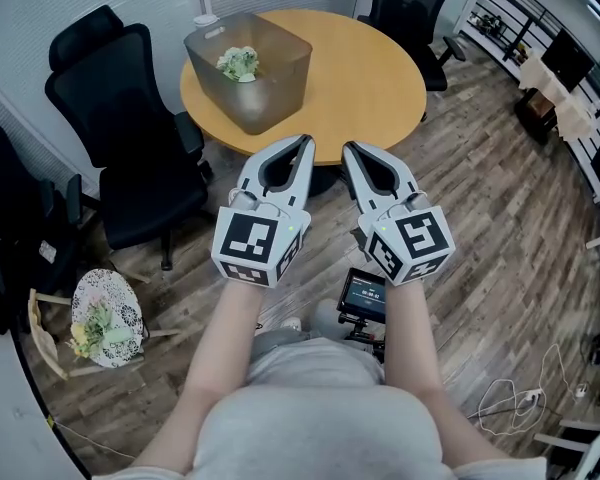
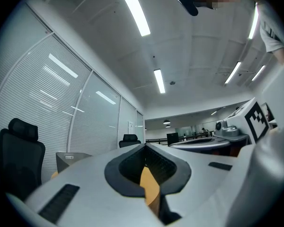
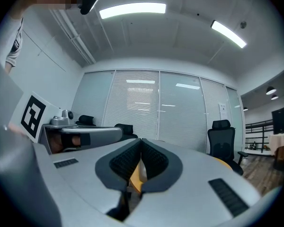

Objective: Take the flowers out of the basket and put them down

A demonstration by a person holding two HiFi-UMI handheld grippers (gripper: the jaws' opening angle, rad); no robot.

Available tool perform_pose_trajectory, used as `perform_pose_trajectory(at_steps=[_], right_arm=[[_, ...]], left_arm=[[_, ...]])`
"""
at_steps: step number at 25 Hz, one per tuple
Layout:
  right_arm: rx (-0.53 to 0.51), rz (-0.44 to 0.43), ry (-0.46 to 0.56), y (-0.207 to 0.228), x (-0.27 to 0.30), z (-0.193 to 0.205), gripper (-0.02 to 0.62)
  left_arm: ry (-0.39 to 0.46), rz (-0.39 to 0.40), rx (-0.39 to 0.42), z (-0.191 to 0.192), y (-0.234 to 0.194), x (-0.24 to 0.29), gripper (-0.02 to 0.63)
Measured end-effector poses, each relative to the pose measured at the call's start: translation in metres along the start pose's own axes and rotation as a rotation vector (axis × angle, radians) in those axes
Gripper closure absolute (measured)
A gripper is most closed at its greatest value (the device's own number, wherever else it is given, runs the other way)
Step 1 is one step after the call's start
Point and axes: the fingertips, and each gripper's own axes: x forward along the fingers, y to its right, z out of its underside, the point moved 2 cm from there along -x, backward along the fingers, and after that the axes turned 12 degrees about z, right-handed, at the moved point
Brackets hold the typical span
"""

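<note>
A translucent grey basket (image 1: pixel 252 68) stands on the left part of a round wooden table (image 1: pixel 365 83), with a pale green and white bunch of flowers (image 1: pixel 240 63) inside it. My left gripper (image 1: pixel 305 144) and right gripper (image 1: pixel 348 150) are held side by side over the floor, short of the table's near edge, pointing toward it. Both are shut with nothing between the jaws. In the left gripper view the left gripper (image 2: pixel 145 146) has its tips touching, with the basket (image 2: pixel 71 159) low at left. In the right gripper view the right gripper (image 3: pixel 141 141) is closed too.
Black office chairs stand at the table's left (image 1: pixel 130 118) and far side (image 1: pixel 410 8). A second bunch of flowers (image 1: pixel 105 320) lies on a patterned wrap on the wooden floor at lower left. A small screen device (image 1: pixel 363 296) hangs by my body. Cables (image 1: pixel 515 398) lie at lower right.
</note>
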Motion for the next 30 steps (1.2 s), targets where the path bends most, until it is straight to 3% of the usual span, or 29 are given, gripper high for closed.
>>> perform_pose_trajectory(at_steps=[18,30], right_arm=[[0.037,-0.087,-0.01,0.038,0.08,0.025,0.571],[0.063,-0.189,-0.012,0.094,0.159,0.042,0.571]], left_arm=[[-0.031,-0.124,-0.004,0.024,-0.068,0.046,0.601],[-0.057,-0.224,-0.001,0.042,-0.116,0.119,0.601]])
